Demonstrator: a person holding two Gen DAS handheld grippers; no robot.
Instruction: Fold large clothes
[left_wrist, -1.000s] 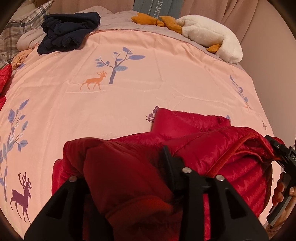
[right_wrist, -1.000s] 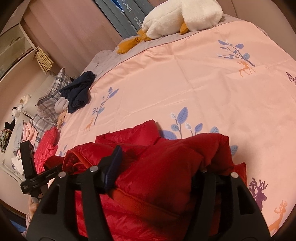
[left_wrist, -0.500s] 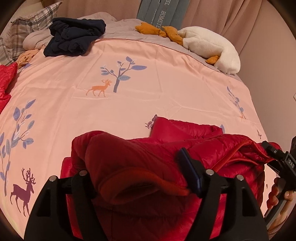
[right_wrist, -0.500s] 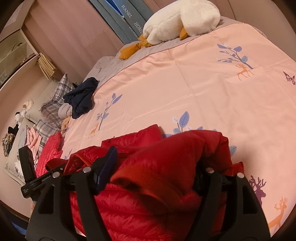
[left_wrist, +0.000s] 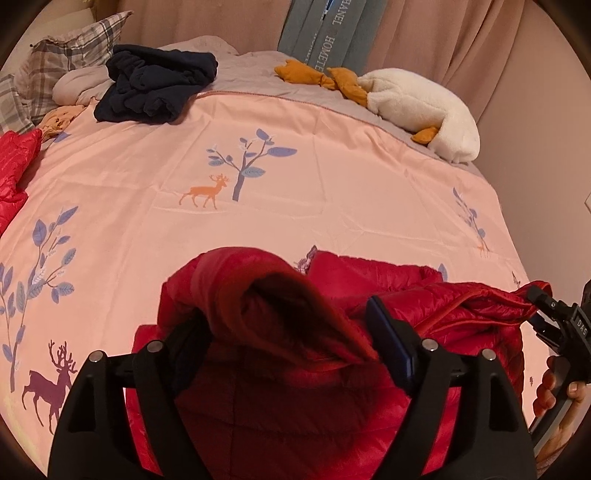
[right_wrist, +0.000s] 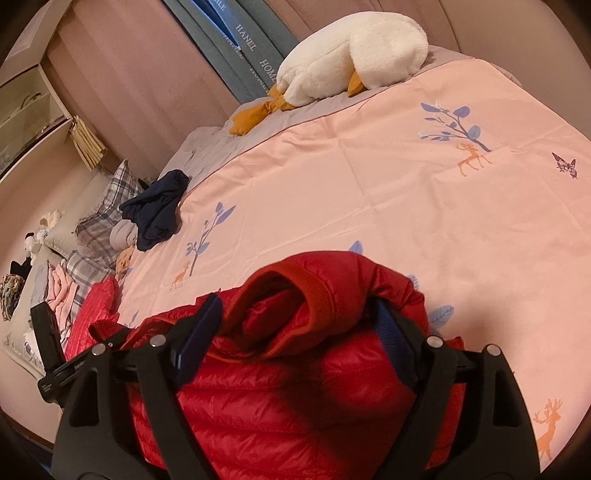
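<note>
The bed (left_wrist: 280, 221) carries everything: a smooth pink cover printed with blue trees and deer, lightly creased. On its near edge lies the red down jacket (left_wrist: 388, 291), quilted in narrow channels, glossy and puffy, with a matte fleece-like band along one hem. It looks partly folded: a flat doubled layer rests on the cover while a rolled upper edge is lifted above it, so the fold seems unfinished and the laying down and smoothing are left. Well beyond the jacket, at the bed's far end, lie a soft white plush goose (left_wrist: 424, 110) and a crumpled dark navy garment (left_wrist: 155, 86), not yet folded. The left hand-held gripper (left_wrist: 288, 343) and the right hand-held gripper (right_wrist: 295, 325) each have jacket fabric bunched between spread fingers; whether they pinch it I cannot tell.
</note>
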